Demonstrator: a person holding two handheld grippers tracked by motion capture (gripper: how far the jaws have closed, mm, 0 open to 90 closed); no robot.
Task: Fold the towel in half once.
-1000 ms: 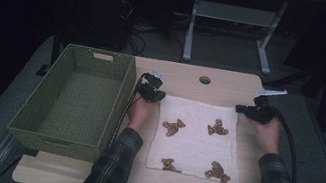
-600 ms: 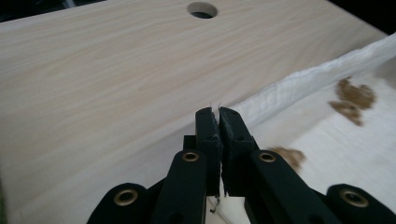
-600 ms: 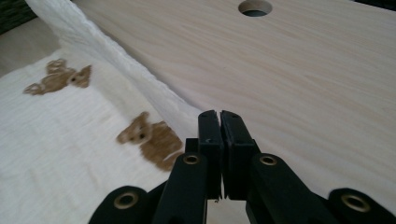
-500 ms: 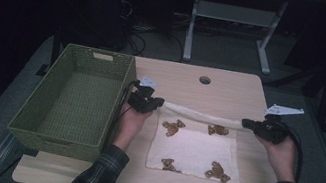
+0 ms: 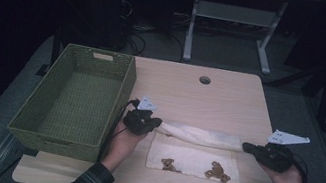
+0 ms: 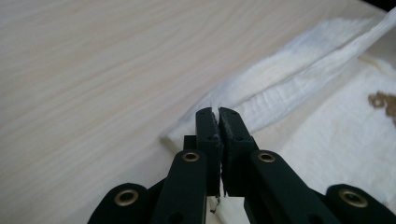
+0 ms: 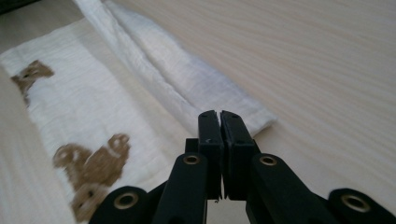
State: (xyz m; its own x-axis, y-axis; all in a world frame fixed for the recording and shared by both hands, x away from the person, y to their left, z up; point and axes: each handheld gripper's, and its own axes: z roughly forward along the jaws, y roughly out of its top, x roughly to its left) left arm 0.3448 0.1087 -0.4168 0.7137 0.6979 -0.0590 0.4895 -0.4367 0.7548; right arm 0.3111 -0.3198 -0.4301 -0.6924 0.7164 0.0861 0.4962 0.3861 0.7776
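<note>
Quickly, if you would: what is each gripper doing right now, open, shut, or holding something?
Left gripper: shut on the far left corner of the cloth.
Right gripper: shut on the cloth's far right corner.

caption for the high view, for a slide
Left gripper and right gripper pinch the far corners of a white bear-print cloth, folding it toward the person beside a green woven basket.

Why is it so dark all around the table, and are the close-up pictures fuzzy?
High view: the table is lit, the room behind is nearly black. Left gripper view: the cloth goes soft far off. Right gripper view: the bear print looks slightly blurred, the wood grain pale.
</note>
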